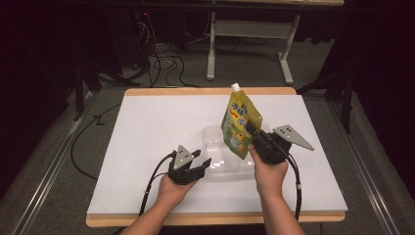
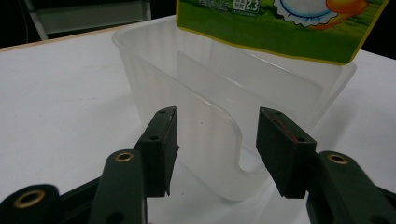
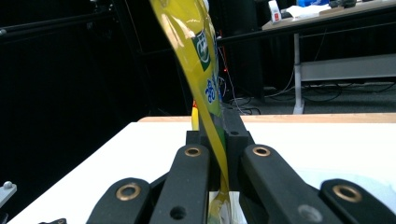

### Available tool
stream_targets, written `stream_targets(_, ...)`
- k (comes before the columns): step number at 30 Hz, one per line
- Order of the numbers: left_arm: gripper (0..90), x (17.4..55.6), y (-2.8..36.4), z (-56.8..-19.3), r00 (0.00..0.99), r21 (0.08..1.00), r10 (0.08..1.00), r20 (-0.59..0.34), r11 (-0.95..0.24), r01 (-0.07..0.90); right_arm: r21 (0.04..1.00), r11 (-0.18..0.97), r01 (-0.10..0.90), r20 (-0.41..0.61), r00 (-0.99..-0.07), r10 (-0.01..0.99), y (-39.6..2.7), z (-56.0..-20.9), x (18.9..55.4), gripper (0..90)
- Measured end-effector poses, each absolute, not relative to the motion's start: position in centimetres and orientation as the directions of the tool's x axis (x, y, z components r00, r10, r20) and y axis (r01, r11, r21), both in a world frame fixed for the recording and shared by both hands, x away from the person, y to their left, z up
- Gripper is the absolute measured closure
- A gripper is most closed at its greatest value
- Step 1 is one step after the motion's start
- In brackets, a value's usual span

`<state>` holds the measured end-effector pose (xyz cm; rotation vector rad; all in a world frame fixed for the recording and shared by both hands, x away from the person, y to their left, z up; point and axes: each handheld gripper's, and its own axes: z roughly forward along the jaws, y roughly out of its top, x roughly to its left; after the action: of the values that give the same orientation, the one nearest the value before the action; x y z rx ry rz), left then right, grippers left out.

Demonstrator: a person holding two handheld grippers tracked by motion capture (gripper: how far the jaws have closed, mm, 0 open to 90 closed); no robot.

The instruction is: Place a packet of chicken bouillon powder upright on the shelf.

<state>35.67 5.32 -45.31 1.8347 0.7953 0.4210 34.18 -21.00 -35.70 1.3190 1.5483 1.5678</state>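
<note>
In the high view, the right gripper [image 1: 255,138] grasps a yellow-green spouted drink pouch [image 1: 240,122] upright over a clear plastic container [image 1: 222,159] on the white desk [image 1: 147,127]. In the left gripper view, the left gripper [image 2: 215,149] stands released, its 2 fingers [image 2: 161,140] straddling the container's [image 2: 210,107] near wall. In the right gripper view, clenched fingers [image 3: 236,140] pinch the pouch [image 3: 196,60].

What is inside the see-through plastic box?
The clear plastic container holds a clear divider wall and otherwise looks bare. The green-yellow spouted pouch hangs just above it, hiding part of the far rim, held by the right gripper.

A white table [image 1: 147,127] with wooden edging carries 1 clear plastic container [image 1: 215,147]
</note>
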Motion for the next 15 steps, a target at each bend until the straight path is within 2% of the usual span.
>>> stream_targets(15, 55.1, 35.8, 4.6, -45.8, 0.701, 0.909, 0.713, -0.027, -0.274, 0.313, 0.943, -0.218, 0.251, 0.296, -0.333, 0.895, -20.5, -37.3, 34.3, 90.0)
